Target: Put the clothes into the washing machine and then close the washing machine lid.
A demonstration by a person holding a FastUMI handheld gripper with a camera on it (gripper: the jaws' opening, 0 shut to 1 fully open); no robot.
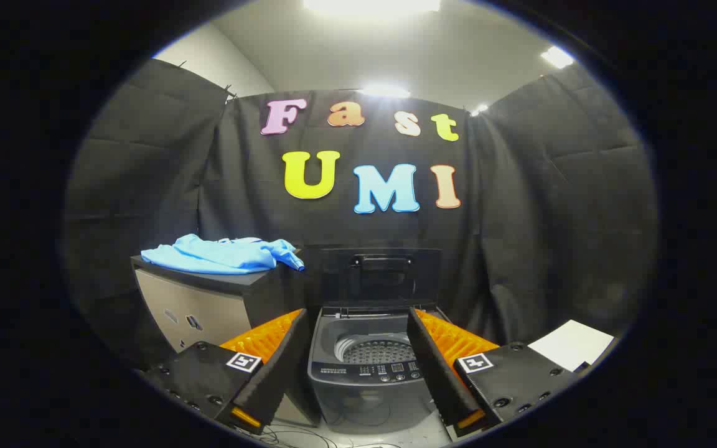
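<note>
A light blue garment lies crumpled on top of a low dark cabinet, to the left of and beyond my fingers. A small dark top-loading washing machine stands on the floor straight ahead, seen between the fingers. Its lid is raised upright at the back, and the perforated drum looks bare inside. My gripper is open and wide, with nothing between its fingers. It hangs some way short of the machine and well to the right of the garment.
The cabinet stands right against the washer's left side. A white sheet lies at the right, beyond the right finger. Thin cables trail on the pale floor in front of the machine. Black cloth walls close in the booth on three sides.
</note>
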